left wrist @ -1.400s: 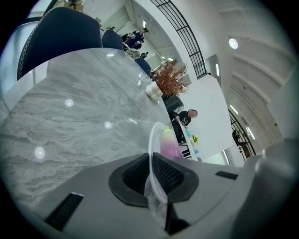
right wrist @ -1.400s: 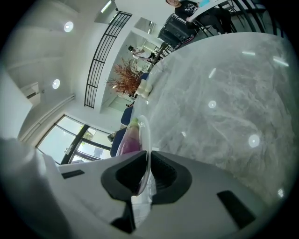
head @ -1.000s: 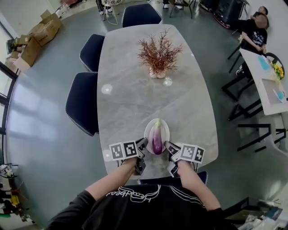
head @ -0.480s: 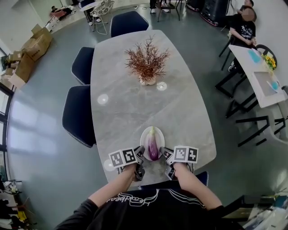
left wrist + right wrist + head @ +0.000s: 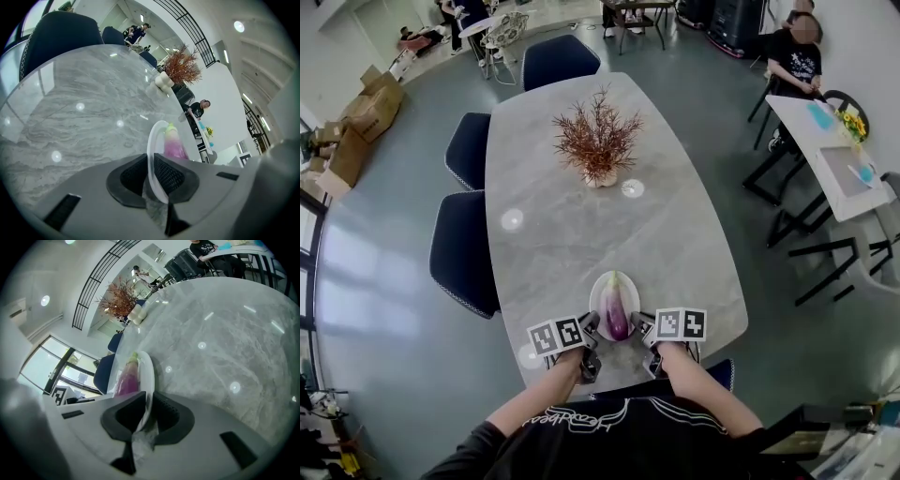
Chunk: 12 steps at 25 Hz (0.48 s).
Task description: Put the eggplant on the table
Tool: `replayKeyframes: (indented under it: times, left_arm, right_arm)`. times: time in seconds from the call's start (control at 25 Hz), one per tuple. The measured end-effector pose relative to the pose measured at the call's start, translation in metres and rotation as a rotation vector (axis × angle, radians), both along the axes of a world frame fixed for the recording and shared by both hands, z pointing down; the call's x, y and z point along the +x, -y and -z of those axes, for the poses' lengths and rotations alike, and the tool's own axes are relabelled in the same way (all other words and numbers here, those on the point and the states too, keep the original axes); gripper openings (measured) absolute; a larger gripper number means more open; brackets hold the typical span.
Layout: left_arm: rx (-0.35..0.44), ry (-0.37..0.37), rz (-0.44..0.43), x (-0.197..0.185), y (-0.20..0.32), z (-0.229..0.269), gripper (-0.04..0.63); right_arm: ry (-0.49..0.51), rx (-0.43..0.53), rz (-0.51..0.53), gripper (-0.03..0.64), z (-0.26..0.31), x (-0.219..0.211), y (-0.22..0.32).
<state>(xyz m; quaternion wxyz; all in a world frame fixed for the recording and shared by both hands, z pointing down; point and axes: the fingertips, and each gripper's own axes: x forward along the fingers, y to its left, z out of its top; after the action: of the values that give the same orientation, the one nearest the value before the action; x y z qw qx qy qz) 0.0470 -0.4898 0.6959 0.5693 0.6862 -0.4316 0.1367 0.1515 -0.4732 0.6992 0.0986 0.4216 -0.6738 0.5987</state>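
A purple eggplant (image 5: 617,315) with a pale green tip lies on a white oval plate (image 5: 613,278) over the near end of the grey marble table (image 5: 572,239). My left gripper (image 5: 592,329) is shut on the plate's left rim and my right gripper (image 5: 643,329) on its right rim. In the left gripper view the plate rim (image 5: 151,143) runs between the black pads, with the eggplant (image 5: 174,146) just beyond my left gripper (image 5: 153,177). The right gripper view shows my right gripper (image 5: 146,416) clamping the rim (image 5: 149,373) beside the eggplant (image 5: 125,379). Whether the plate rests on the table I cannot tell.
A dried reddish plant in a white vase (image 5: 596,148) stands mid-table. Dark blue chairs (image 5: 465,249) line the table's left side and far end. A white side table (image 5: 827,150) with a seated person is at the right. Cardboard boxes (image 5: 358,111) lie at the far left.
The head view has tilted, so the plate and both grippers sit slightly lower and to the left in the picture. Both grips on the plate look unchanged.
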Motion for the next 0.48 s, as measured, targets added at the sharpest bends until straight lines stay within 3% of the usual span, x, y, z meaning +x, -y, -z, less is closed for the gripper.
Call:
replayKeyframes:
  times: [0.16, 0.48]
  left_arm:
    - [0.022, 0.010, -0.017, -0.001, 0.003, 0.002, 0.031]
    - [0.096, 0.006, -0.012, -0.010, 0.005, 0.015, 0.109]
  right_arm:
    - [-0.020, 0.028, 0.003, 0.055, 0.003, 0.005, 0.006]
    - [-0.092, 0.070, 0.007, 0.081, 0.009, 0.012, -0.001]
